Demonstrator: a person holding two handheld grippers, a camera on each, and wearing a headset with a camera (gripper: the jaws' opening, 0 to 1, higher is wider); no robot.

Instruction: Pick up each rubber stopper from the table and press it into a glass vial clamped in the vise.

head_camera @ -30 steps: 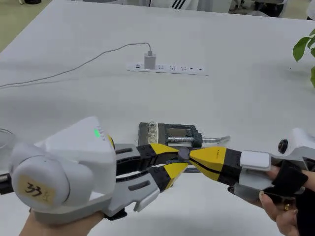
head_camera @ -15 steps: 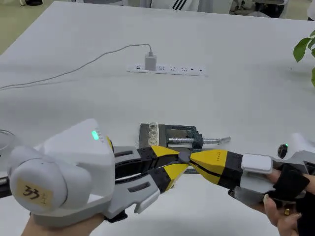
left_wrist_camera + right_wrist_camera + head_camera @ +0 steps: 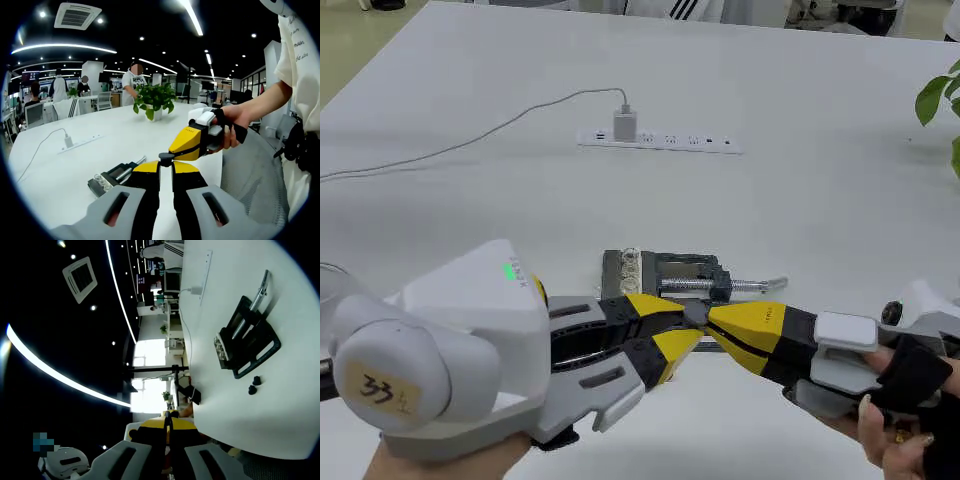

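We are looking over a wide white worktop. The work is crowding its near middle.

The left claw is reaching in from the near left, bulky and white-bodied, with a green light glowing on its housing. A sticker on its round back is reading "33", then a mark we cannot make out. The right claw is reaching in from the near right, and the two are meeting tip to tip just on the near side of the vise. We are judging this a hand-over or a re-seating, done in the air so the piece is turned right before pressing.

The vise is lying flat, its screw handle pointing right. It is clamping a short row of glass vials at its left end, mouths up, ready for capping.

Far off, a power strip is carrying a white charger, its cable trailing left, clear of the work.

The rubber stopper is sitting at the left claw's tips, jaws narrowed to a slim gap. We are reading that claw as clenched on it. The right claw's jaws are looking pressed together, tip against the same piece. Whether they are nipping it we cannot tell. Print on its yellow jaw is too small to read.

Two spare stoppers are waiting on the worktop just beside the vise frame.
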